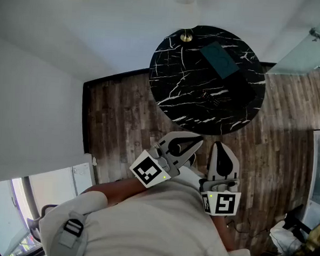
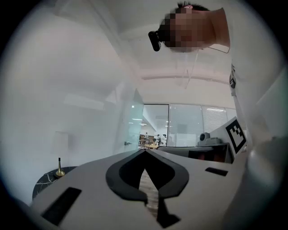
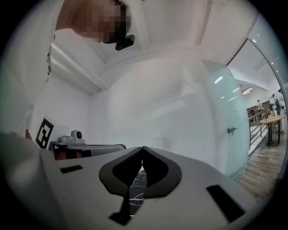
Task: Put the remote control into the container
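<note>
Black marble veined in white forms the round counter (image 1: 173, 82), well ahead of the left tool (image 1: 200, 141) and the right tool (image 1: 219, 145), each with its jaws closed together on nothing. On it sit a teal container (image 1: 221, 61) and, nearby, a dark shape that looks like the remote control (image 1: 211, 96), so I judge the reach, grasp and drop all remain. No writing is readable; only the tools' square markers (image 1: 148, 170) show.

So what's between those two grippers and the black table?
Only a strip of bare wood floor, seen in the head view. The left gripper and right gripper sit short of the table.
</note>
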The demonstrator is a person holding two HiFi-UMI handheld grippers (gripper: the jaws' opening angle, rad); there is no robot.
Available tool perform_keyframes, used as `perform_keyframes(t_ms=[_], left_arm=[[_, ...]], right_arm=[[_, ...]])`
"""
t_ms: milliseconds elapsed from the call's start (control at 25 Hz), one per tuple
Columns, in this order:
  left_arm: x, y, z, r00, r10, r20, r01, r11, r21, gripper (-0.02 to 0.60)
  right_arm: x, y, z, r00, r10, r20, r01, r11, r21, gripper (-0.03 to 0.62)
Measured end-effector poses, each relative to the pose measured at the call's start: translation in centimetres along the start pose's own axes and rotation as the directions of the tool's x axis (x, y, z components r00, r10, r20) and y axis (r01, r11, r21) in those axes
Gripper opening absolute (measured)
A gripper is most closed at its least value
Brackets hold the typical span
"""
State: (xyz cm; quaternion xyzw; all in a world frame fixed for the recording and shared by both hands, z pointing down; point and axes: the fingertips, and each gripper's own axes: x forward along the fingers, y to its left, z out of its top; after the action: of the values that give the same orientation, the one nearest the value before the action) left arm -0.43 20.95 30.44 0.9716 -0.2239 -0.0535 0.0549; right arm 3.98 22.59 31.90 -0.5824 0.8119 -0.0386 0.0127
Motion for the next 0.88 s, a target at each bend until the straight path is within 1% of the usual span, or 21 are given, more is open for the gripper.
perform_keyframes(t_ms=[120,280,400,640,880], left_arm=[[0.1,-0.6,-0.1,1.000,-0.007,-0.013,0.007,1.000,0.000,0.008],[0.5,-1.5,-0.2,1.000,-0.004,-0.009,0.004,1.000,-0.001,0.008],[1.0,-2.2,-0.8,1.000,0.000,-0.026,0.000,1.000,-0.004,0.007],[2.3,-4.1,-1.6,1.000,0.003,-0.022,-0.003,1.000,-0.006,0.006],[2.8,-5.3,-2.5,0.999,0.001,-0.044,-0.002,1.000,-0.029,0.008]], right_arm=[[-0.6,-0.2,0.1,1.000,-0.006,0.000,0.006,1.000,0.005,0.009],[-1.4,-0.7,-0.1,1.000,-0.004,-0.006,0.004,1.000,0.008,0.009],[-2.2,-1.4,-0.4,1.000,-0.003,-0.015,0.003,1.000,0.014,0.009],[-4.2,-2.8,-0.9,1.000,0.012,0.015,-0.013,0.998,0.066,0.011],[-5.0,-3.4,-1.8,1.000,0.010,-0.020,-0.008,0.997,0.083,0.011]])
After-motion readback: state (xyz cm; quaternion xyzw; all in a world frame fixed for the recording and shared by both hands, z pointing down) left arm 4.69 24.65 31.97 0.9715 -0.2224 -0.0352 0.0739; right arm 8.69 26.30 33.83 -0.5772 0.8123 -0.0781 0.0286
